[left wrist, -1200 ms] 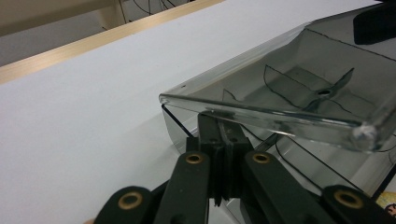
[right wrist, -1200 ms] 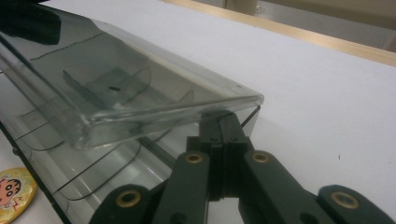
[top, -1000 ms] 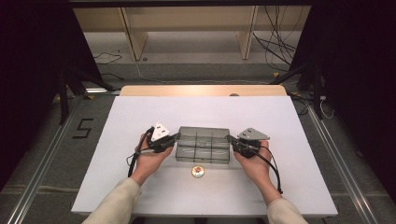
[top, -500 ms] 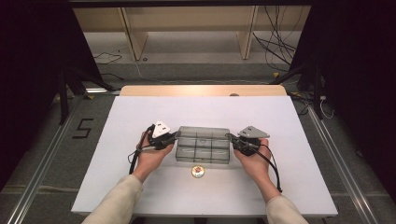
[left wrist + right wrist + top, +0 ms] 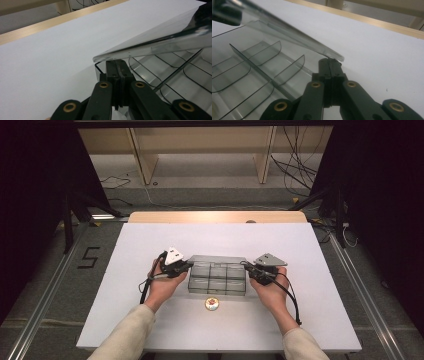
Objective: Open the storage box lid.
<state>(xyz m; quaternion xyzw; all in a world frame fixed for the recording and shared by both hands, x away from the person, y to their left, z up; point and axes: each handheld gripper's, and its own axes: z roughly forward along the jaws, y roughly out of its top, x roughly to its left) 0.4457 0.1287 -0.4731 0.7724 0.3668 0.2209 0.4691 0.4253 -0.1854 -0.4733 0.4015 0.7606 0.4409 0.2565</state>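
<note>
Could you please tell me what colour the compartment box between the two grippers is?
The compartment box is clear, smoky grey plastic; the right gripper view shows it best.

Grey floor [image 5: 60, 285] (taped "5" [image 5: 89, 257]), wooden shelving [image 5: 200, 150], cables [image 5: 300, 175], dark surroundings.

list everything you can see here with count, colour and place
table: one, white top with a wooden far edge, centre of the high view
compartment box: one, clear grey plastic with dividers, mid-table between the hands
lid: one, clear, tilted up above the box
round item: one, gold and white, on the table just in front of the box
left gripper: one, black, jaws shut, tip under the lid's left corner
right gripper: one, black, jaws shut, tip under the lid's right corner
hands: two, one on each gripper
</note>
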